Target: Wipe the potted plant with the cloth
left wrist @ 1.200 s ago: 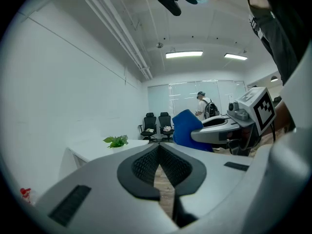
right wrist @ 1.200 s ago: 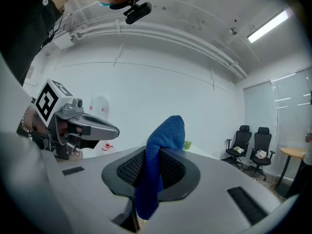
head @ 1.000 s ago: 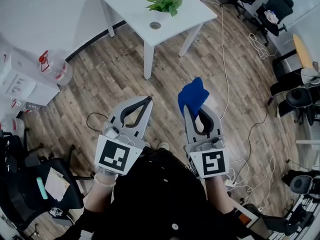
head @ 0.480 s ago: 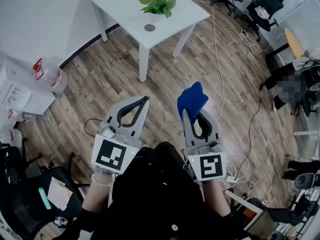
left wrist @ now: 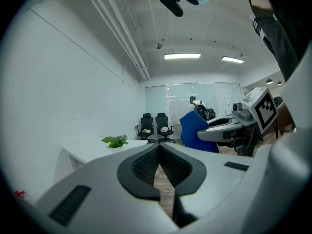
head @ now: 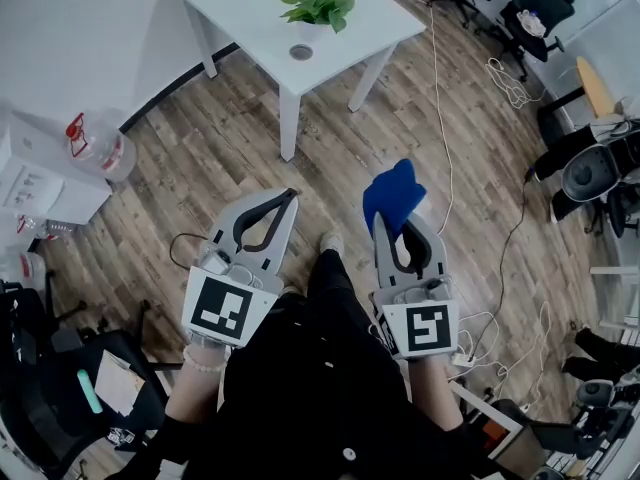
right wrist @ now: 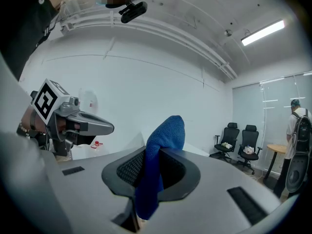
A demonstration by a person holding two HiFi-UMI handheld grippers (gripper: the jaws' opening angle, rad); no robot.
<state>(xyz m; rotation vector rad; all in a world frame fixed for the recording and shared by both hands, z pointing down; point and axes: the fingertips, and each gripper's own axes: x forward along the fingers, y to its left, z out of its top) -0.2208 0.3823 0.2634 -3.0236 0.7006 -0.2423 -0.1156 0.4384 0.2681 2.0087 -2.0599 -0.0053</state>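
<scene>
right tool [head: 390, 218] is clenched on the blue cloth [head: 392, 190]. the cloth is bunched betw. the pads, w/ a fat lobe sticking out past the tips. left tool [head: 290, 198] is closed up tight w/ nothing in it. both are held low in front of the person, over the wood floor [head: 230, 158], pointing roughly twd the white desk [head: 250, 28]. the potted plant [head: 318, 6] stands upright on that desk near its front corner, well apart from both tools. no leaf touched yet, so wiping hasn't begun imo; step in hand = bringing the cloth over to the plant.

to do it well:
- keep the squeeze firm so the cloth doesn't slip.
- come in w/ the soft lobe leading, not the hard tips.
- leaves look thin and floppy and will prob. bend away, so use light strokes from stem outward.
- the small pot looks light and sits near the desk edge, so a sideways push could slide or tip it. the empty left tool could steady the pot or back a leaf from below.
</scene>
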